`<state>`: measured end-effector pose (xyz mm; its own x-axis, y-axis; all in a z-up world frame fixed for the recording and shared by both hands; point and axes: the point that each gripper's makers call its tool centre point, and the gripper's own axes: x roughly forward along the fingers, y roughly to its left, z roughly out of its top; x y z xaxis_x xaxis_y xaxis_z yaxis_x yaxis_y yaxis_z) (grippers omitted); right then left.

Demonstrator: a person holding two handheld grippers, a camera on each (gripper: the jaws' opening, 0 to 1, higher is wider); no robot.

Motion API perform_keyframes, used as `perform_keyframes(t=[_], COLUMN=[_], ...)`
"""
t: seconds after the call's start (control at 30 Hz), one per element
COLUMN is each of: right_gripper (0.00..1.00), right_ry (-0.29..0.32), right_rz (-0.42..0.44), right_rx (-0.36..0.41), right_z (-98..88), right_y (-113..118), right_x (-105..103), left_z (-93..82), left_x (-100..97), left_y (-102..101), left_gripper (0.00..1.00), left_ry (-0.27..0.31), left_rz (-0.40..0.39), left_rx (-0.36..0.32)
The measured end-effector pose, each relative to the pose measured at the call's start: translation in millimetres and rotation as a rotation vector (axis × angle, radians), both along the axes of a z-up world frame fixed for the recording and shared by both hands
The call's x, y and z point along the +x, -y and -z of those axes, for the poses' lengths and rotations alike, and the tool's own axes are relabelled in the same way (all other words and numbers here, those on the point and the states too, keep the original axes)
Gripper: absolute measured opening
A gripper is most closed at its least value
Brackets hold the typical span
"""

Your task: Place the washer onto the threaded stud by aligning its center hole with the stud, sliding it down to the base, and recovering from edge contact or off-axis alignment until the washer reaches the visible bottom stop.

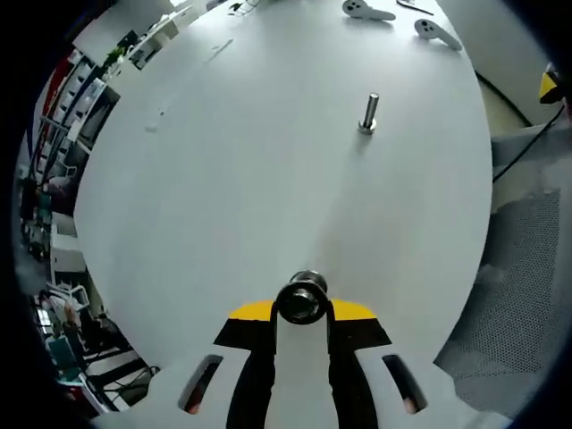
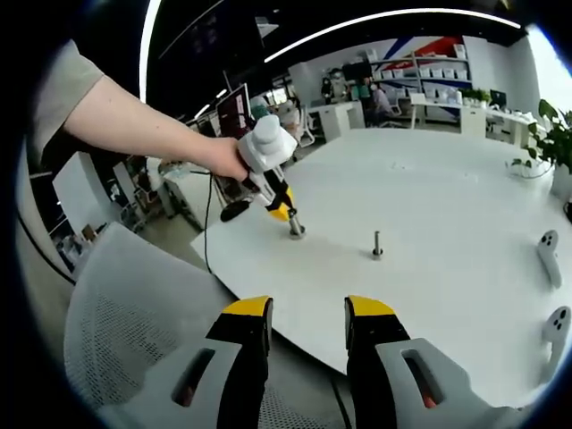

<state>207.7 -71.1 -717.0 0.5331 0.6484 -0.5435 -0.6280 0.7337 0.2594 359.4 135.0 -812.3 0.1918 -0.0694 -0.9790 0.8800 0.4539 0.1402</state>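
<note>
Two white controllers [image 1: 368, 10] lie beyond the threaded stud [image 1: 368, 113].

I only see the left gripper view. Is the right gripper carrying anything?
Observer: No. The right gripper is open and empty, over the table's near edge.
Operator: Is the metal piece in my left jaws lifted off the table?
Observer: Seemingly not. In the right gripper view, the left gripper holds the metal piece with its lower end on the white table, apart from the threaded stud.
</note>
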Motion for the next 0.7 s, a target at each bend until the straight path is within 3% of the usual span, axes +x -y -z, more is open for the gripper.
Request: perform_keyframes(t=[0.17,0.4,0.7], right_gripper=[0.34,0.34,0.34], right_ry=[0.018,0.002,-0.003], right_rz=[0.005,0.011,0.022], right_rx=[0.008,0.011,0.002], right_z=[-3.7,-1.4,0.4], right_y=[0,1,3], right_x=[2,1,2], left_z=[16.1,35.0,39.7], left_x=[-1.3,-1.9,-2.5], left_y=[-2,-2,-1], left_gripper=[0.19,0.19,0.19], left_ry=[-0.015,-0.05,-0.057], left_rz=[0.048,0.038,0.014], left_rx=[0.038,0.052,0.047])
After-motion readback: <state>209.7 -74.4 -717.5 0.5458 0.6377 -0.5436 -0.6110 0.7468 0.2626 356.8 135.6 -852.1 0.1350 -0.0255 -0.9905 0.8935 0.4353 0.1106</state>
